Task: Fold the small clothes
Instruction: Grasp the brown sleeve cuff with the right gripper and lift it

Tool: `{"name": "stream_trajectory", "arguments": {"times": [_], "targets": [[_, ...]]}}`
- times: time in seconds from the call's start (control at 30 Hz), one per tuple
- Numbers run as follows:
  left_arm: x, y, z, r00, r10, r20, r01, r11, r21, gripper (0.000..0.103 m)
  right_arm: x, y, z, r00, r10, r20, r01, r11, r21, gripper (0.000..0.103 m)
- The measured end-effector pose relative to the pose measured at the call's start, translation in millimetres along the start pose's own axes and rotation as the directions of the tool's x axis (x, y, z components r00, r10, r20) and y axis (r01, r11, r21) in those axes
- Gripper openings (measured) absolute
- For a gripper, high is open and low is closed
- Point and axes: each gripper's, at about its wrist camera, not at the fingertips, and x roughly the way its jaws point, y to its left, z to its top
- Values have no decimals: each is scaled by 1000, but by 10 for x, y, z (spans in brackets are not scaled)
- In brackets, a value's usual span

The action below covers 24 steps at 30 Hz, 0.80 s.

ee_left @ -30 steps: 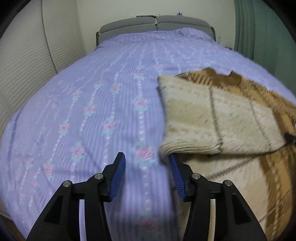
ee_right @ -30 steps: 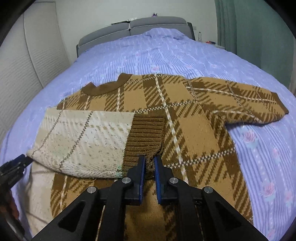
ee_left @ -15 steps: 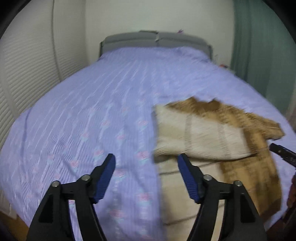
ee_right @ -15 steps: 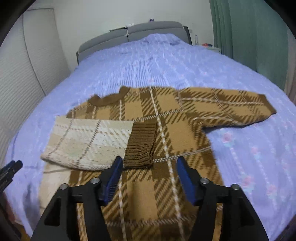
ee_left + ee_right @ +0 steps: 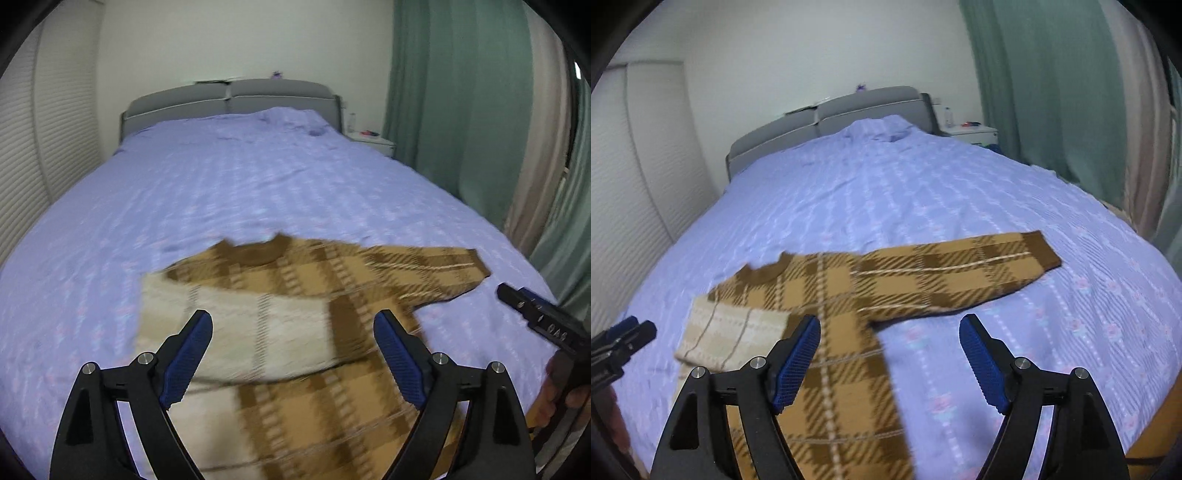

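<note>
Left sleeve (image 5: 240,332): lying folded across the plaid sweater (image 5: 849,369), released.
Left gripper (image 5: 293,354): jaws opening, nothing between.
Right gripper (image 5: 890,362): jaws opening, empty.

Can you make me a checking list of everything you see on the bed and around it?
Surface: lilac flowered bedspread covering the whole bed.
Job's things: brown and tan plaid knitted sweater lying flat; one sleeve folded across the body, pale inside showing; other sleeve stretched out sideways.
Clutter: nothing seen on the bedspread besides the sweater.
Grippers: left gripper jaws opening, nothing between them, held above the sweater; right gripper jaws opening, nothing between them.
Cables: nothing seen.
Surroundings: grey padded headboard, green curtain, white bedside table with small items too blurred to name, pale ribbed wall panels.
</note>
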Motion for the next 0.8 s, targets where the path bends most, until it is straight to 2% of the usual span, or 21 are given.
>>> {"name": "stream_trajectory", "arguments": {"times": [0.13, 0.3, 0.4, 0.6, 0.8], "targets": [[311, -567, 198, 998, -62, -7, 62, 996, 70, 92, 143, -381, 95, 1000, 3, 6, -3, 998, 58, 78], [629, -1122, 337, 993, -118, -25, 120, 983, 135, 92, 377, -864, 156, 999, -38, 6, 37, 992, 121, 78], [891, -1379, 392, 993, -110, -49, 117, 982, 151, 92, 544, -1147, 168, 999, -43, -8, 44, 984, 170, 78], [1371, -1644, 474, 989, -94, -117, 109, 984, 137, 92, 937, -1623, 212, 998, -49, -31, 55, 967, 249, 78], [1661, -1885, 578, 988, -76, -134, 100, 978, 181, 92, 1336, -1982, 286, 998, -20, -60, 40, 933, 358, 71]]}}
